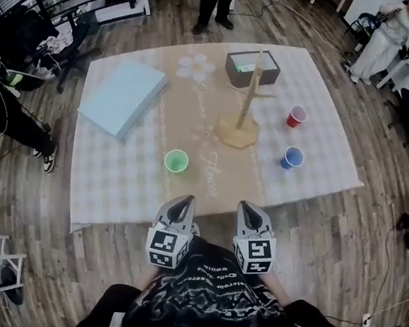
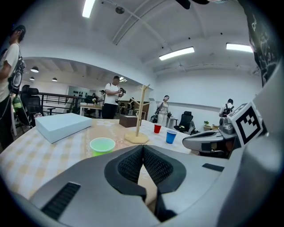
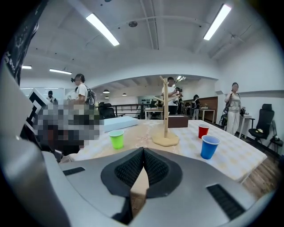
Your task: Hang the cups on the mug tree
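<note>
Green cup upright, near mug tree

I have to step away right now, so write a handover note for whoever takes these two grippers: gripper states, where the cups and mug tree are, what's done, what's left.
left gripper: shut, empty, at the near edge of the table.
right gripper: shut, empty, beside it.
mug tree: upright mid-table, pegs bare.
green cup: upright, nearest, left of the tree.
blue cup and red cup: upright, right of the tree, red farther back.
Done: nothing hung.
Left: hang all three cups.
</note>
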The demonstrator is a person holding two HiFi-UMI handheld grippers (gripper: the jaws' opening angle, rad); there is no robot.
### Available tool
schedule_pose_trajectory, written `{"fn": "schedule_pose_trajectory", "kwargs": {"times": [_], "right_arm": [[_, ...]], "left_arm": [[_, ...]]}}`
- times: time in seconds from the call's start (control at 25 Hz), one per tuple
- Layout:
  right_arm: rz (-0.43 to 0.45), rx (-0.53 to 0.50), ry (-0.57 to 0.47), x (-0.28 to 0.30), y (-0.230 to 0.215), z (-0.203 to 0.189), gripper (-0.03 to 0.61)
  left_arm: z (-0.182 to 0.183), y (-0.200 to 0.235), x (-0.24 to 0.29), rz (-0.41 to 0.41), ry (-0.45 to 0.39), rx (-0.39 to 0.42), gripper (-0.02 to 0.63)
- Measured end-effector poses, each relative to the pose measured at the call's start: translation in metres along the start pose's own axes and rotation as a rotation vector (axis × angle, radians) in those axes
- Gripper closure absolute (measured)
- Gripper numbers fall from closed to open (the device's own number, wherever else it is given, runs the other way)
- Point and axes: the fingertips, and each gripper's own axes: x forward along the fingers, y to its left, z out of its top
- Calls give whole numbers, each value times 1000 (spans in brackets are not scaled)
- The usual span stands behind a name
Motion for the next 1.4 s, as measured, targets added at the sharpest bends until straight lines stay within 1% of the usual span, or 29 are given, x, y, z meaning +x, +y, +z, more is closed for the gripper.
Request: {"fn": "schedule_pose_trajectory", "kwargs": {"times": [0.16, 0.4, 0.64, 0.84, 1.12, 1.28, 1.4], "right_arm": [[-23, 17, -1, 26, 4, 11, 571], [-85, 59, -6, 49, 2, 18, 571], [-136, 93, -1, 52, -18, 18, 571], [-151, 117, 4, 57, -40, 17, 571], [-108, 110, -13, 65, -70, 36, 571], [-111, 124, -24, 68, -95, 43, 571], [-131, 135, -19, 69, -115, 45, 571]], "left_arm": [[6, 30, 13, -7, 12, 3, 594], [14, 59, 31, -41, 16, 22, 594], [15, 73, 38, -14, 24, 4, 594], [18, 70, 48, -27, 14, -10, 594], [39, 47, 76, -33, -14, -20, 594], [43, 34, 90, -27, -13, -3, 594], [44, 30, 97, -14, -9, 9, 594]]}}
